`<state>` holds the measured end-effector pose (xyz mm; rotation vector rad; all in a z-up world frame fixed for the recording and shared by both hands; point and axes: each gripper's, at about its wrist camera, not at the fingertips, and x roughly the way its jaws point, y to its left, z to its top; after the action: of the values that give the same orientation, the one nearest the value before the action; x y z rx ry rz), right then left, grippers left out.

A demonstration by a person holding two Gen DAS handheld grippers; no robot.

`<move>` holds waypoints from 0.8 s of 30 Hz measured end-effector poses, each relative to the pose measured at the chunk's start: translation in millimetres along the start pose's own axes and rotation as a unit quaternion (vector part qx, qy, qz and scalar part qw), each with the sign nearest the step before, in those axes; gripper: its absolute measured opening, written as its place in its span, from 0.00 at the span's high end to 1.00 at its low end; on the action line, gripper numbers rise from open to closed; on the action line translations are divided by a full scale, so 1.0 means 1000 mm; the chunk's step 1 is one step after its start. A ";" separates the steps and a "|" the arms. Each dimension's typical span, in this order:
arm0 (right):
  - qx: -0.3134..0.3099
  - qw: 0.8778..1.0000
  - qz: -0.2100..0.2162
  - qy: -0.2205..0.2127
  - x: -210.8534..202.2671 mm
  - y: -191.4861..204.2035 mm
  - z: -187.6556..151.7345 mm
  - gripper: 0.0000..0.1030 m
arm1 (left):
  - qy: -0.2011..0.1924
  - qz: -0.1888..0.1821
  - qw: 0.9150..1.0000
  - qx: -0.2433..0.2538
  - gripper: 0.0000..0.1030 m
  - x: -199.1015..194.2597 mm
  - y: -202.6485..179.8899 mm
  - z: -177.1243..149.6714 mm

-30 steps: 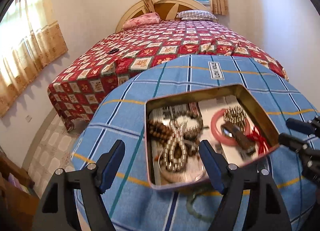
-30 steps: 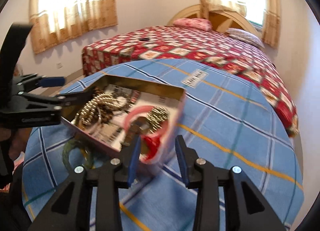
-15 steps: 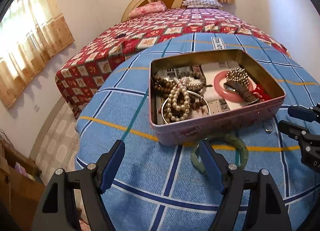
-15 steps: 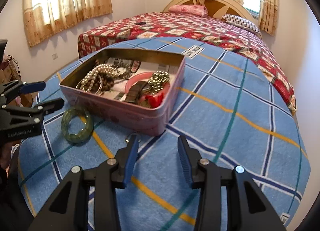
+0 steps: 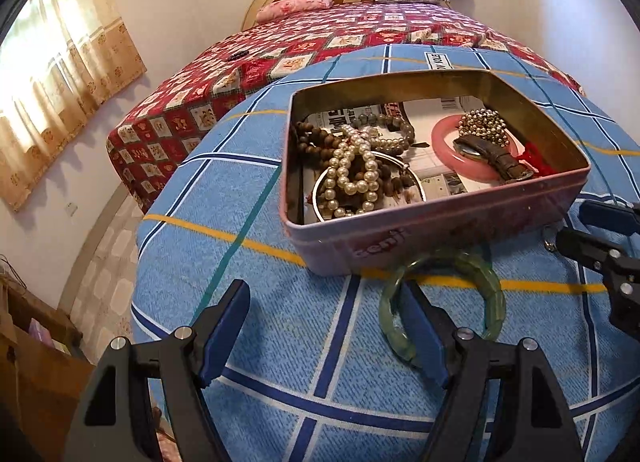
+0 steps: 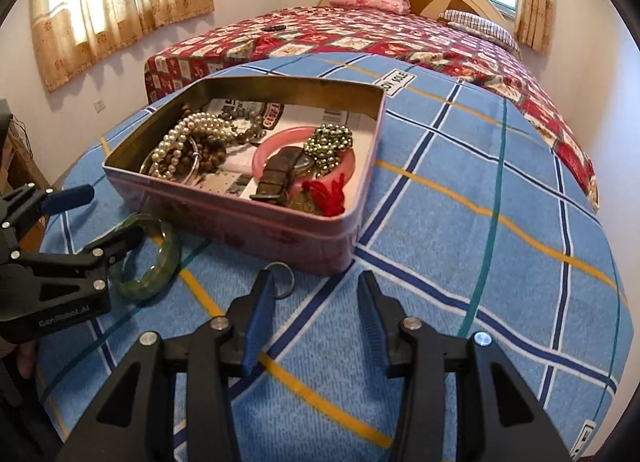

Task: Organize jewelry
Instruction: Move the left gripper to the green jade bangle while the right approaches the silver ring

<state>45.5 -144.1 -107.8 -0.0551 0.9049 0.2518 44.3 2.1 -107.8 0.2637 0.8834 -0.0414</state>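
A pink tin box [image 5: 440, 230] [image 6: 256, 230] sits on the blue plaid cloth. It holds pearl strands [image 5: 352, 170], brown beads, a pink bangle [image 5: 448, 150], a leather watch [image 6: 276, 178], a metal bead cluster [image 6: 330, 140] and a red tassel [image 6: 328, 194]. A green jade bangle [image 5: 492, 290] [image 6: 160, 266] lies on the cloth against the box's near side. A small silver ring [image 6: 286, 280] lies next to my right gripper's left fingertip. My left gripper [image 5: 326, 302] is open, its right finger over the bangle's left edge. My right gripper [image 6: 316, 286] is open and empty.
The blue plaid cloth [image 6: 460, 230] covers a round table. A bed with a red patchwork quilt [image 5: 320, 50] stands just behind it. Curtains hang on the left wall, and brown furniture [image 5: 36, 350] stands low at the left.
Both grippers have pulled back and down from the box. The box, tilted and raised a second ago, now rests flat. The green bangle and silver ring have come into view.
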 end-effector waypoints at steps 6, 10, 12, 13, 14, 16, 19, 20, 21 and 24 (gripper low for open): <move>0.003 1.000 0.017 0.003 0.003 0.011 0.002 0.55 | -0.001 0.001 1.000 0.013 0.25 0.001 -0.005 0.001; 0.001 1.000 0.003 0.010 0.009 0.015 0.006 0.54 | -0.009 0.006 1.000 0.018 0.25 0.002 -0.005 0.002; -0.005 1.000 -0.005 0.012 0.009 0.016 0.006 0.55 | -0.011 0.015 1.000 0.020 0.26 0.003 -0.002 0.002; -0.011 1.000 -0.014 0.012 0.009 0.017 0.005 0.58 | -0.012 0.016 1.000 0.019 0.26 0.003 -0.001 0.002; -0.014 1.000 -0.018 0.011 0.008 0.016 0.004 0.64 | -0.013 0.012 1.000 0.018 0.29 0.003 0.001 0.001; -0.017 1.000 -0.023 0.008 0.006 0.013 0.002 0.75 | -0.013 -0.005 1.000 0.014 0.39 0.002 0.002 0.000; -0.020 1.000 -0.023 0.006 0.004 0.011 0.000 0.77 | -0.012 -0.027 0.999 0.018 0.62 0.000 -0.002 0.000; -0.023 0.999 -0.024 0.006 0.004 0.011 -0.001 0.77 | -0.011 -0.034 0.999 0.019 0.68 0.000 -0.003 0.000; -0.025 0.999 -0.024 0.006 0.004 0.012 -0.001 0.77 | -0.011 -0.039 0.999 0.018 0.71 -0.001 -0.004 0.000; -0.028 0.999 -0.023 0.005 0.003 0.012 -0.003 0.77 | -0.010 -0.057 0.998 0.015 0.84 0.000 -0.004 0.000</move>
<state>42.2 -132.4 -110.8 -0.1297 0.9044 0.2336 43.4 -2.0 -108.4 0.2413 0.8785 -0.1626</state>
